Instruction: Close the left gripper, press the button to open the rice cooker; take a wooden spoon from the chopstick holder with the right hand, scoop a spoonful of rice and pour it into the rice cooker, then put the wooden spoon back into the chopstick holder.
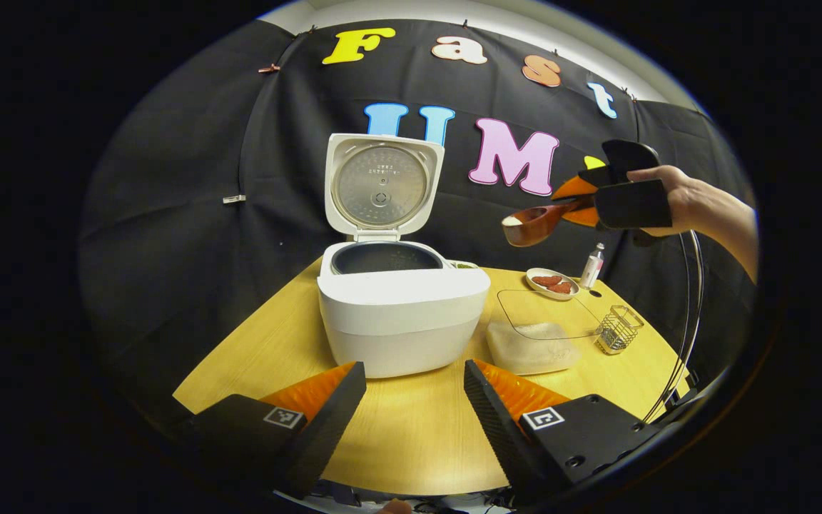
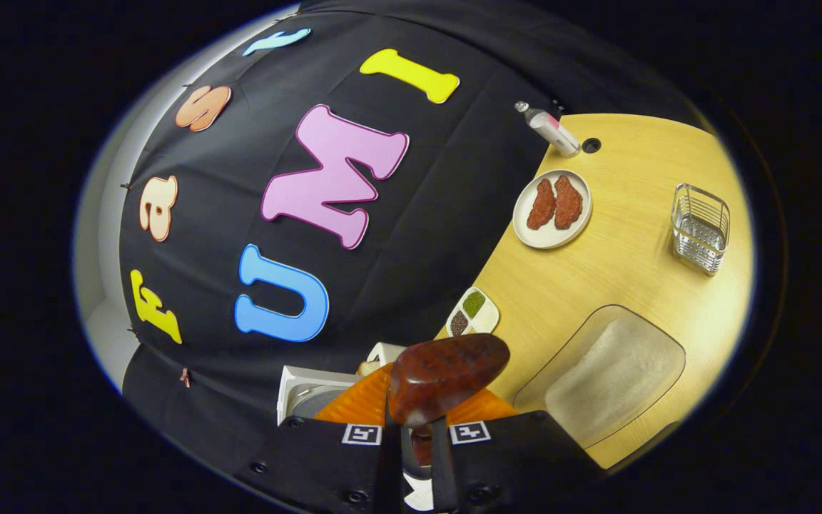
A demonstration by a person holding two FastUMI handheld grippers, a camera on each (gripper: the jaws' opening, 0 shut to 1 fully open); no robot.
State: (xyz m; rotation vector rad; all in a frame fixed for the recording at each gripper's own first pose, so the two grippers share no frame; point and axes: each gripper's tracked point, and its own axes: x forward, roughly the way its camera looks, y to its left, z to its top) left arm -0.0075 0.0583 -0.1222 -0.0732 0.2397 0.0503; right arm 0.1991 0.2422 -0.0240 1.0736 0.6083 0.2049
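Observation:
The white rice cooker [image 1: 400, 314] stands on the wooden table with its lid [image 1: 381, 184] up and its dark pot showing. My left gripper [image 1: 414, 414] hovers open in front of it, nothing between its fingers. To the upper right, a hand holds my right gripper [image 1: 582, 202] in the air, shut on a wooden spoon [image 1: 536, 223] whose bowl carries white rice, right of the cooker's lid. In the right gripper view the spoon [image 2: 447, 375] juts from my right gripper [image 2: 417, 428], with the cooker's lid [image 2: 311, 392] behind it. The wire chopstick holder [image 1: 618, 330] [image 2: 700, 227] stands apart.
A clear container of rice [image 1: 534, 341] [image 2: 607, 375] lies right of the cooker. A plate with red pieces [image 1: 552, 283] [image 2: 552, 207], a small bottle [image 1: 592, 265] [image 2: 548, 128] and a two-part dish [image 2: 473, 312] stand at the back. A thin curved cable [image 1: 693, 314] runs by the right edge.

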